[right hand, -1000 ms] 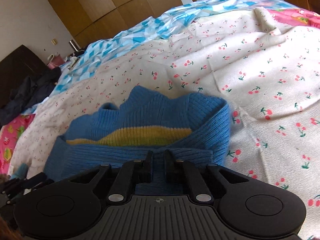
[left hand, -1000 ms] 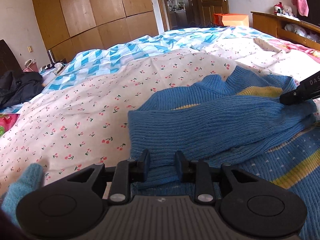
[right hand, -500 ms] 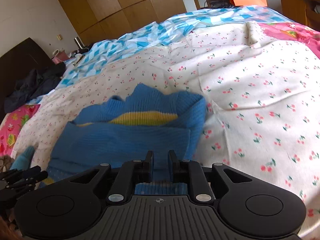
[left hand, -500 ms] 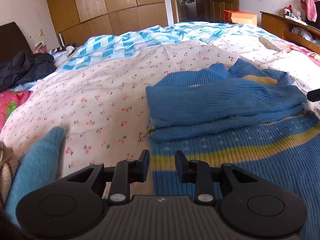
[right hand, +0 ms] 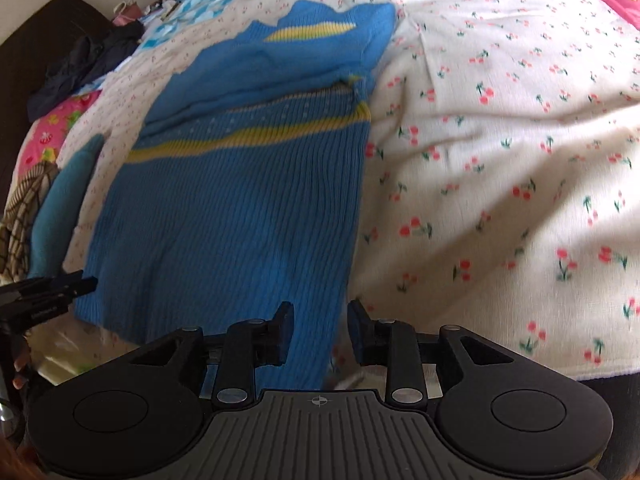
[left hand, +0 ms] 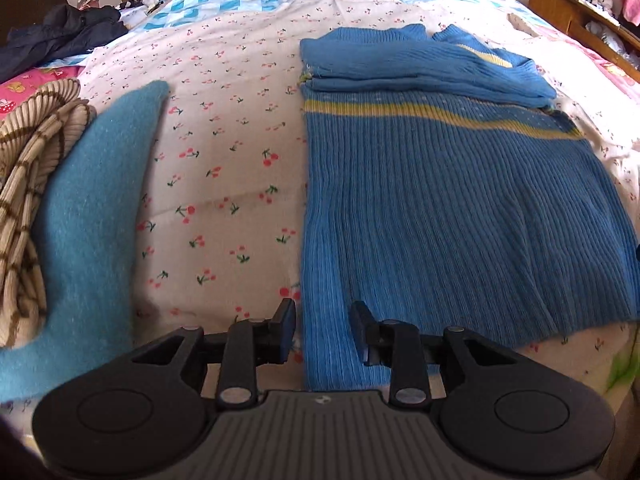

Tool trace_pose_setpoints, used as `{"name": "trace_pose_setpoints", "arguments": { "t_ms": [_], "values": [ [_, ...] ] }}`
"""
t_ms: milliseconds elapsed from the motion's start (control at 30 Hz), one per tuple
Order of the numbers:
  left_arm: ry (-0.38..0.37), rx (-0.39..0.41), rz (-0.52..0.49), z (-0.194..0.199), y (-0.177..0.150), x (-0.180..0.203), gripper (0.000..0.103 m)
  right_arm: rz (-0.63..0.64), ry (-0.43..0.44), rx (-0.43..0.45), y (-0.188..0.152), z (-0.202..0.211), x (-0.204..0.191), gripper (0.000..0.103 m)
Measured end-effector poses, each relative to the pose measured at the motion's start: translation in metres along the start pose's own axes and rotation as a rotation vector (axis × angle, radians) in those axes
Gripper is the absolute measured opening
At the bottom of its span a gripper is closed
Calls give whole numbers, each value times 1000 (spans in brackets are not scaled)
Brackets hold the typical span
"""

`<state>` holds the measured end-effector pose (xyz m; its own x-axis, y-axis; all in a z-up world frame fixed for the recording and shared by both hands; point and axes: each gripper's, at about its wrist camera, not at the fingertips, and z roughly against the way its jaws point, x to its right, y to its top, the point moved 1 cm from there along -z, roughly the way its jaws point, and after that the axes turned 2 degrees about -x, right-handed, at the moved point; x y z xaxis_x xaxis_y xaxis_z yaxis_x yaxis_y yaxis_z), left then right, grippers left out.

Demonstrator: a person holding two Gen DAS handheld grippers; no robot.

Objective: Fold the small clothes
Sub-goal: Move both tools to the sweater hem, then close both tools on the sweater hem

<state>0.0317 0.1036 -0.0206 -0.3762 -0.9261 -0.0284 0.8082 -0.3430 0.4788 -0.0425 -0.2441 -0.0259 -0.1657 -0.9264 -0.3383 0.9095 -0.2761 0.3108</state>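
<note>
From the left wrist view we see what the right barely shows: one fuzzy teal garment [left hand: 88, 216] and one beige brown-striped knit [left hand: 28, 184] beside it. The one ribbed blue sweater [left hand: 440, 200], yellow-banded with sleeves folded across its chest, lies flat on the cherry-print bedspread [left hand: 224, 152]. Our left tongs [left hand: 323, 330] stand apart astride its hem corner, pinching nothing; our right tongs [right hand: 320, 330] have just been opening, the opposite hem edge loose between them.

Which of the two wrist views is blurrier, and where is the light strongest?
Right wrist view: motion-smeared, the blue sweater and cherry-print sheet look soft. Left wrist view: crisper, sweater ribs distinct, bright wash toward the far right of the bed; both bulge with fisheye distortion.
</note>
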Motion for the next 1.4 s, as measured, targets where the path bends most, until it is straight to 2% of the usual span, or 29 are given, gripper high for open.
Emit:
{"name": "trace_pose_setpoints", "arguments": {
  "t_ms": [100,200,333,567,700,833,933,1233,1300,1333,1400],
  "values": [
    [-8,-31,3,0,-5,2,38,-18,14,-49,-17,-4,0,29],
    [-11,-26,28,1,-4,-1,39,-7,6,-42,-19,-2,-3,30],
    [-17,-22,73,-3,0,-6,39,4,-6,-65,-17,-10,-7,37],
    [-4,-55,14,-12,6,2,45,-67,44,-82,-12,-22,-3,41],
    [-37,-64,37,-11,6,-3,45,-90,70,-84,-12,-20,2,41],
    [-64,-62,62,-7,6,-6,37,-88,84,-83,-12,-19,3,41],
    [-86,-55,68,-5,6,-6,36,-88,106,-77,-12,-18,1,40],
    [-61,-83,35,-14,7,1,37,-126,138,-72,-11,-25,2,41],
    [-61,-85,38,-13,8,1,37,-131,148,-66,-12,-24,2,35],
    [-63,-83,44,-12,7,0,36,-137,160,-65,-12,-23,3,26],
    [-71,-78,59,-10,6,-1,26,-156,182,-66,-14,-22,8,16]
  ]
}}
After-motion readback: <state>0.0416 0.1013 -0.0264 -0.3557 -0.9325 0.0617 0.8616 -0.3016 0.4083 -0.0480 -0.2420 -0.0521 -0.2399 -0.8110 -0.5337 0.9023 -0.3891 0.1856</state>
